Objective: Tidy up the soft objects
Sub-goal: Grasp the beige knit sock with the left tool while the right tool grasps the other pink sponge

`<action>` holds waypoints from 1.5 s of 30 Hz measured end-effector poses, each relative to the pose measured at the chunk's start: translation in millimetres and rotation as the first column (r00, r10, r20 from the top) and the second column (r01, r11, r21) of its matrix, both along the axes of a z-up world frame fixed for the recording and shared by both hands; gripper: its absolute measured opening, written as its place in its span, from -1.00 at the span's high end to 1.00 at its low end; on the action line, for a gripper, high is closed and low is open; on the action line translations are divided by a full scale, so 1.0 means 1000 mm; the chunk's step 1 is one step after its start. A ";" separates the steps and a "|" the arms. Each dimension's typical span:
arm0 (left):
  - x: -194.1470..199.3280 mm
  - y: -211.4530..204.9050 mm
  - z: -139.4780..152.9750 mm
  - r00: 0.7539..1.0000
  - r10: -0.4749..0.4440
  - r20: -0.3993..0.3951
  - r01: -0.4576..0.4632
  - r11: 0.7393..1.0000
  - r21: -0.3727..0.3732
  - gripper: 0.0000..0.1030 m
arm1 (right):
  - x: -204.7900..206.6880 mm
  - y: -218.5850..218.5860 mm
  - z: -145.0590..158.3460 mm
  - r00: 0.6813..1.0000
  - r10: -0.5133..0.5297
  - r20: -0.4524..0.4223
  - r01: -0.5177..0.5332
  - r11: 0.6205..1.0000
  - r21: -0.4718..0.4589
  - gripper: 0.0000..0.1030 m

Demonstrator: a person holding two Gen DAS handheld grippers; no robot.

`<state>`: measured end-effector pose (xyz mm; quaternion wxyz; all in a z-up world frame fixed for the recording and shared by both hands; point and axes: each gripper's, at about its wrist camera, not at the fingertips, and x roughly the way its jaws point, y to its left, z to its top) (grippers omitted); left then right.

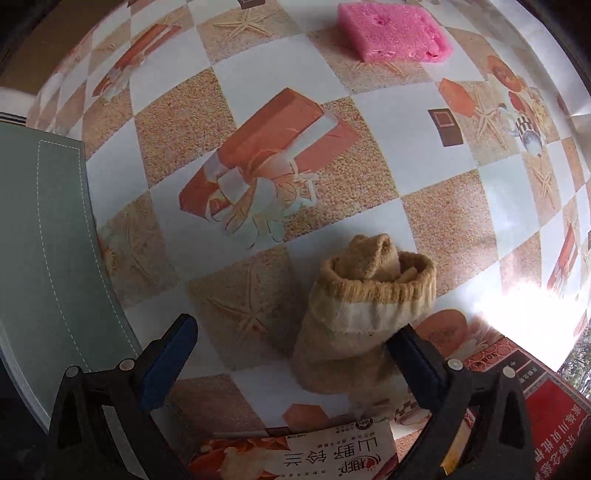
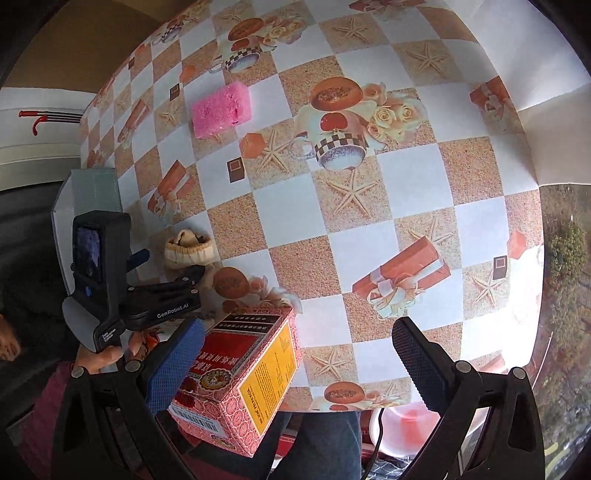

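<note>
A rolled beige sock bundle (image 1: 364, 314) stands on the patterned tablecloth; it also shows in the right wrist view (image 2: 189, 251). My left gripper (image 1: 291, 350) is open, with the sock between its fingers, close against the right finger (image 1: 417, 360). A pink sponge (image 1: 393, 31) lies at the far side of the table, also seen in the right wrist view (image 2: 221, 109). My right gripper (image 2: 299, 363) is open and empty over the table's near edge, next to a red medicine box (image 2: 240, 380).
A grey-green stitched container (image 1: 48, 240) sits at the left table edge. A snack packet (image 1: 295, 458) and the red box (image 1: 546, 417) lie near the front edge. The left gripper's body (image 2: 110, 280) is held at the table's left.
</note>
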<state>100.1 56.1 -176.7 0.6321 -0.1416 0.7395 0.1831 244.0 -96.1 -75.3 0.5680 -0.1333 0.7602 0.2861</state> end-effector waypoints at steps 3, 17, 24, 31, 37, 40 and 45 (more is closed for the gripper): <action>-0.004 0.006 0.004 0.999 0.048 0.024 -0.048 0.999 -0.021 -0.98 | 0.012 0.036 -0.012 1.000 0.013 0.028 -0.014 1.000 0.017 -0.98; -0.007 0.030 0.005 0.947 0.314 0.067 -0.310 0.949 -0.066 -0.98 | 0.052 0.165 -0.082 0.990 0.050 0.131 -0.056 0.998 0.037 -0.98; -0.009 0.029 0.000 0.942 0.329 0.060 -0.324 0.943 -0.074 -1.00 | 0.046 0.183 -0.097 0.970 0.113 0.216 -0.120 0.993 0.020 -1.00; 0.011 0.029 -0.006 0.950 0.307 0.051 -0.302 0.950 -0.083 -0.79 | 0.035 0.177 -0.089 0.934 0.206 0.293 -0.205 0.978 -0.035 -0.38; 0.030 0.011 0.011 0.967 0.225 0.117 -0.217 0.973 -0.073 0.40 | 0.053 0.141 -0.078 0.964 0.125 0.236 -0.136 0.990 0.030 -0.38; 0.028 0.009 0.019 0.973 0.192 0.130 -0.187 0.981 -0.050 0.50 | 0.058 0.111 -0.067 0.969 0.092 0.230 -0.105 0.993 0.047 -0.38; 0.011 0.002 0.048 0.978 0.120 0.170 -0.125 0.992 0.018 0.50 | 0.055 0.049 -0.048 0.972 0.036 0.232 -0.055 0.996 0.075 -0.38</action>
